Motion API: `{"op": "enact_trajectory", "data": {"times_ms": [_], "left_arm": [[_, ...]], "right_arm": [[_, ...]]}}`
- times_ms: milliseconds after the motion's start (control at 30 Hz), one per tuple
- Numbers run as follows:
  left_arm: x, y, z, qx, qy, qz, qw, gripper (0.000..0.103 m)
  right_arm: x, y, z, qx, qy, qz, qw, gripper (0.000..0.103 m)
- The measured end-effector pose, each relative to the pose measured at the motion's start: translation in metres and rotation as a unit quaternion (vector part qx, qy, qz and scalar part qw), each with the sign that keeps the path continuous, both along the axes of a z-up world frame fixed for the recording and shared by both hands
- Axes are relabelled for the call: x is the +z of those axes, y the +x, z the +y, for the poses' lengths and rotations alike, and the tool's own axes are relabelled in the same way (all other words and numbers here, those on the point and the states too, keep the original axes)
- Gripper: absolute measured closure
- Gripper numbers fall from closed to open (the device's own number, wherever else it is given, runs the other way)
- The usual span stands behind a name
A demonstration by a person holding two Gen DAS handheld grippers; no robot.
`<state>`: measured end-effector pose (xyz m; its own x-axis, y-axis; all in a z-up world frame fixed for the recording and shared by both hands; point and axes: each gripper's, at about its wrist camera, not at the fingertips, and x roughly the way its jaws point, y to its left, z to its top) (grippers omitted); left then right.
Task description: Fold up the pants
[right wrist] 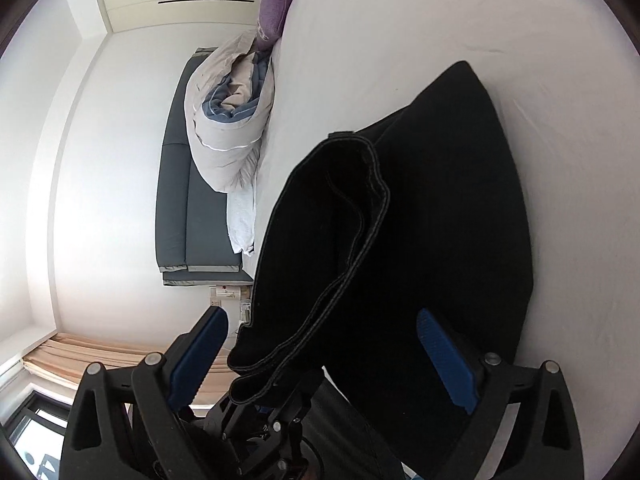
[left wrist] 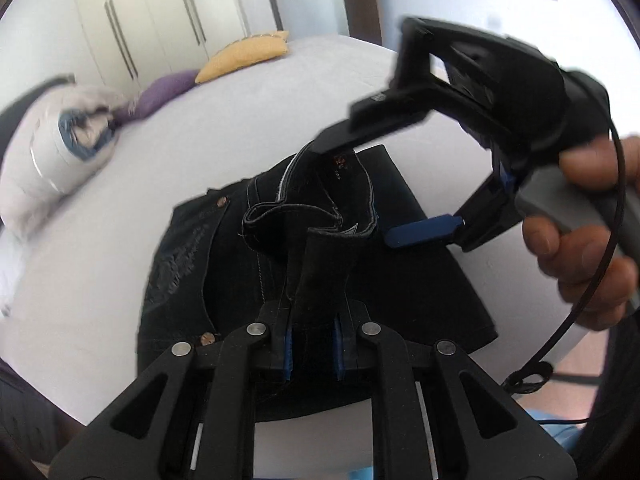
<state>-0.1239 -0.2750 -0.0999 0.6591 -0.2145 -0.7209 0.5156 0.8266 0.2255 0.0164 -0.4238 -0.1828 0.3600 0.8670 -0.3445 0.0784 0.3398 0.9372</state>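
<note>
Pants [left wrist: 280, 264], black denim, are lying partly folded on the white bed [left wrist: 224, 120], and we're holding a strip of the fabric up off the pile. Going left to right in the left wrist view: a rolled-up duvet [left wrist: 52, 148] sits at the far left edge, then a purple pillow [left wrist: 164, 94] and a yellow pillow [left wrist: 244, 56] further back. In the middle, our left gripper [left wrist: 314, 340] has its fingers pinched narrow on that raised denim strip. On the right, a hand [left wrist: 580, 248] holds the right gripper [left wrist: 384, 188], fingers spread wide above the pants and gripping nothing. From the right wrist view the hem edges [right wrist: 360, 208] hang between the blue pads [right wrist: 448, 360] without either pad pressing on them.
</note>
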Motion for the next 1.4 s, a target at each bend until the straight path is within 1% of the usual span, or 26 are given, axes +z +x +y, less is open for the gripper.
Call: {"op": "enact_trajectory", "data": {"times_ms": [100, 167, 267, 333, 367, 400, 433, 467, 500, 567, 667, 700, 733, 867, 933, 1000, 1033, 1067, 1100, 1133, 1200, 1233, 1267, 1333, 1367, 1400], "left_arm": [[-0.006, -0.012, -0.011, -0.015, 0.049, -0.041, 0.9979, 0.090], [-0.012, -0.016, -0.017, -0.026, 0.086, -0.071, 0.9934, 0.090], [-0.028, -0.025, -0.030, -0.050, 0.144, -0.113, 0.9817, 0.090], [-0.033, -0.038, -0.033, -0.064, 0.170, -0.138, 0.9736, 0.090], [-0.037, -0.042, -0.036, -0.074, 0.187, -0.152, 0.9677, 0.090], [-0.042, -0.047, -0.038, -0.083, 0.201, -0.164, 0.9623, 0.090], [-0.045, -0.053, -0.035, -0.091, 0.212, -0.174, 0.9574, 0.090], [-0.049, -0.056, -0.035, -0.096, 0.222, -0.182, 0.9530, 0.090], [-0.051, -0.058, -0.035, -0.101, 0.230, -0.187, 0.9497, 0.090], [-0.056, -0.053, -0.037, -0.106, 0.240, -0.191, 0.9460, 0.090], [-0.060, -0.055, -0.041, -0.120, 0.250, -0.196, 0.9407, 0.090], [-0.059, -0.050, -0.041, -0.122, 0.252, -0.197, 0.9396, 0.090], [-0.059, -0.040, -0.040, -0.123, 0.251, -0.199, 0.9392, 0.090], [-0.051, -0.041, -0.047, -0.135, 0.241, -0.206, 0.9389, 0.090], [-0.058, -0.035, -0.051, -0.142, 0.239, -0.195, 0.9406, 0.090], [-0.075, -0.031, -0.053, -0.147, 0.245, -0.172, 0.9427, 0.090], [-0.084, -0.033, -0.055, -0.156, 0.253, -0.158, 0.9417, 0.090], [-0.092, -0.035, -0.055, -0.164, 0.261, -0.152, 0.9390, 0.090], [-0.096, -0.038, -0.055, -0.168, 0.266, -0.158, 0.9360, 0.090], [-0.096, -0.041, -0.052, -0.167, 0.262, -0.160, 0.9368, 0.090], [-0.094, -0.036, -0.045, -0.164, 0.243, -0.145, 0.9450, 0.090], [-0.097, -0.035, -0.043, -0.165, 0.243, -0.143, 0.9451, 0.090], [-0.100, -0.032, -0.041, -0.167, 0.247, -0.144, 0.9435, 0.090], [-0.100, -0.024, -0.037, -0.170, 0.252, -0.148, 0.9412, 0.087], [-0.095, -0.018, -0.036, -0.169, 0.247, -0.142, 0.9436, 0.087], [-0.090, -0.014, -0.033, -0.165, 0.238, -0.133, 0.9478, 0.085]], "right_arm": [[0.009, 0.005, 0.003, 0.008, 0.000, -0.004, 1.000, 0.004], [0.017, 0.009, 0.004, 0.013, -0.008, -0.005, 1.000, 0.004], [0.026, 0.017, 0.002, 0.014, -0.015, -0.003, 1.000, 0.004], [0.027, 0.019, 0.003, 0.028, -0.050, 0.012, 0.998, 0.006], [0.024, 0.017, 0.001, 0.041, -0.066, 0.021, 0.997, 0.012], [0.021, 0.018, 0.003, 0.053, -0.078, 0.029, 0.995, 0.024], [0.017, 0.019, 0.005, 0.061, -0.086, 0.031, 0.994, 0.031], [0.014, 0.018, 0.003, 0.062, -0.092, 0.031, 0.993, 0.044], [0.012, 0.018, 0.000, 0.057, -0.096, 0.030, 0.993, 0.056], [0.010, 0.014, -0.007, 0.049, -0.102, 0.023, 0.993, 0.078], [0.012, 0.008, -0.010, 0.050, -0.118, 0.001, 0.992, 0.081], [0.014, 0.007, -0.011, 0.049, -0.124, -0.008, 0.991, 0.082], [0.017, 0.007, -0.012, 0.048, -0.125, -0.014, 0.991, 0.082], [0.024, 0.007, -0.025, 0.036, -0.118, -0.043, 0.991, 0.082], [0.020, 0.008, -0.030, 0.031, -0.117, -0.035, 0.992, 0.082], [0.008, 0.009, -0.030, 0.037, -0.128, -0.029, 0.991, 0.082], [-0.001, 0.008, -0.030, 0.039, -0.150, -0.021, 0.988, 0.082], [-0.011, 0.005, -0.030, 0.039, -0.158, -0.008, 0.987, 0.082], [-0.016, -0.002, -0.033, 0.029, -0.148, -0.007, 0.988, 0.083], [-0.015, -0.008, -0.035, 0.022, -0.142, -0.014, 0.989, 0.083], [-0.014, -0.016, -0.034, 0.016, -0.145, -0.022, 0.989, 0.083], [-0.015, -0.017, -0.033, 0.017, -0.146, -0.021, 0.989, 0.084], [-0.019, -0.015, -0.033, 0.016, -0.143, -0.016, 0.989, 0.085], [-0.027, -0.009, -0.039, 0.012, -0.109, 0.000, 0.994, 0.085], [-0.028, -0.008, -0.041, 0.010, -0.101, 0.003, 0.995, 0.083], [-0.024, -0.009, -0.044, 0.003, -0.106, -0.003, 0.994, 0.075]]}}
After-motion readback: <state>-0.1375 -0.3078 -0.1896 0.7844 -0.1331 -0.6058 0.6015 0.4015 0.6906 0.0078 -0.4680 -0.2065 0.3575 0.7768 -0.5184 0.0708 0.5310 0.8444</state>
